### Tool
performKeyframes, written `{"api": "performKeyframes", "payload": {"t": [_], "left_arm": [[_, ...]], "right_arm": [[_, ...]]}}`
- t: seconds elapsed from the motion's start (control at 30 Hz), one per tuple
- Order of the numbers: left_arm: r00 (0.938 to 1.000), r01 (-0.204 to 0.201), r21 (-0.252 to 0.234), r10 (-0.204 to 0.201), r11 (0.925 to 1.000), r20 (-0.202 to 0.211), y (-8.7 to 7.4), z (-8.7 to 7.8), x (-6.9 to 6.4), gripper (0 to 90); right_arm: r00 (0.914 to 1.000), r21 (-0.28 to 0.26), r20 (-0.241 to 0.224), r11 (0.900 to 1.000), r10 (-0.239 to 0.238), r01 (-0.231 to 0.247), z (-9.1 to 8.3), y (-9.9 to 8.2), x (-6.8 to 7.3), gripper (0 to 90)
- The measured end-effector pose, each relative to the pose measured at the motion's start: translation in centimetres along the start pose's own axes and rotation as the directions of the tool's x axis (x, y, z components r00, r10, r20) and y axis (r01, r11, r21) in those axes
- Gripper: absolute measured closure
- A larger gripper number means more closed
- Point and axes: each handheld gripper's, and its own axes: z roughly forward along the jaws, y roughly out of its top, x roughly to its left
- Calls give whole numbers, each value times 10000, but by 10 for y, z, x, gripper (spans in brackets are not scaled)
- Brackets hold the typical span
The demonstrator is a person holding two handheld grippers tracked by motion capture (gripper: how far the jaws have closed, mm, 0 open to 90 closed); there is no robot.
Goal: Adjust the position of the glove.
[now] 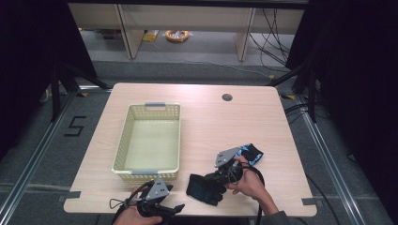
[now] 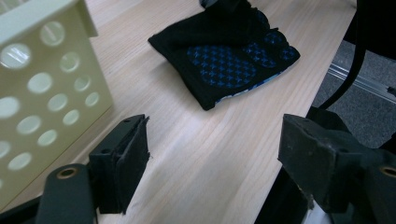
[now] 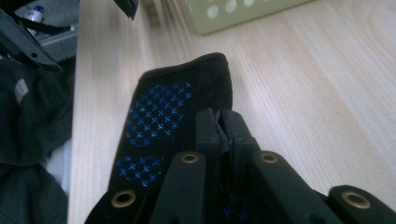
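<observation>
Right gripper (image 1: 213,180): jaws pressed together over the black, blue-patterned sock (image 1: 203,188), which lies on the table (image 1: 220,122) near the front edge. Left gripper (image 1: 174,209): jaws wide apart, nothing between them, just beside the cream basket (image 1: 126,140).

A pale wooden tabletop (image 1: 211,122) stands on grey floor (image 1: 206,49); black curtains (image 1: 28,56) flank it, beige shelving (image 1: 187,18) behind.

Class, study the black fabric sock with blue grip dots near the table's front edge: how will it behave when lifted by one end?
The black fabric sock with blue grip dots lies creased, so it will probably droop limply. It looks thin, so likely light. The blue dots may resist sliding.
</observation>
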Motion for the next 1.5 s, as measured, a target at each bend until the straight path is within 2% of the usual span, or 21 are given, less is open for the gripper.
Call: {"api": "performKeyframes", "payload": {"t": [0.13,0.2,0.23,0.4,0.47,0.53,0.63,0.73,0.8,0.87,0.9,0.97,1.07,1.1,1.17,1.27,1.33,1.4,1.43,1.47,1.5], "left_arm": [[9996,-274,-21,274,9996,25,2,4,-1,238],[10000,-73,88,73,9999,67,0,5,-3,239],[9996,-272,103,271,9996,96,-1,5,-2,239],[9999,57,78,-58,10000,129,-6,4,-6,238],[9995,-306,165,305,9994,66,-6,0,-3,237],[9999,-71,-123,73,9999,98,-6,-1,-4,237],[9998,-212,-4,212,9998,36,-6,-5,-1,237],[10000,-5,-13,5,10000,-10,-7,-5,-1,237],[9996,-269,44,270,9996,-22,-7,-5,1,236],[9997,-220,105,221,9997,-57,-7,-5,1,236],[10000,-71,123,72,9999,-58,-7,-5,1,236],[10000,-45,86,45,10000,-37,-7,-5,1,235],[9996,-280,168,281,9995,-37,-7,-6,2,235],[10000,-53,-35,52,10000,-18,-8,-4,0,235],[10000,-78,-11,78,10000,-9,-8,-4,-1,235],[10000,-50,-118,50,9999,22,-7,-4,-1,234],[9991,-412,118,413,9991,-51,-7,-6,3,235],[9996,-275,54,275,9996,-20,-7,-5,2,235],[9998,-208,59,209,9998,-48,-7,-5,1,234],[9999,-141,-11,141,9999,-15,-7,-5,1,235],[10000,-68,-56,68,10000,5,-7,-5,0,235]], "right_arm": [[9996,301,167,9993,-233,228,6,0,-2,862],[9996,477,260,9988,56,-69,7,0,-1,849],[9995,469,313,9989,80,-95,7,0,0,844],[9973,477,682,9984,283,-316,4,1,2,755],[9916,133,1071,9972,724,-742,-1,1,2,699],[9843,-349,1391,9938,1090,-1052,-11,0,2,648],[9499,-906,2492,9811,1885,-1709,-31,-3,-1,617],[8974,-1340,3746,9713,2333,-1966,-51,-8,-5,601],[8571,-1325,4466,9663,2569,-2206,-63,-12,-7,588],[8149,-1362,4949,9531,3017,-2701,-72,-17,-10,565],[7926,-1607,5047,9392,3423,-3033,-76,-21,-12,565],[7664,-1637,5384,9357,3503,-3126,-81,-28,-17,565],[7440,-1649,5551,9259,3719,-3397,-86,-36,-23,566],[7341,-1738,5563,9184,3894,-3554,-86,-38,-23,568],[7376,-1621,5658,9268,3686,-3389,-86,-42,-27,570],[7428,-1563,5565,9250,3722,-3463,-85,-45,-31,583],[7452,-1513,5490,9218,3786,-3568,-85,-47,-34,586],[7313,-1712,5320,9001,4268,-4008,-83,-48,-36,589],[7360,-1674,5283,9018,4233,-3985,-82,-51,-39,590],[7218,-1825,5135,8810,4640,-4365,-81,-51,-40,590],[7136,-1974,5100,8728,4803,-4464,-81,-53,-44,592]]}}
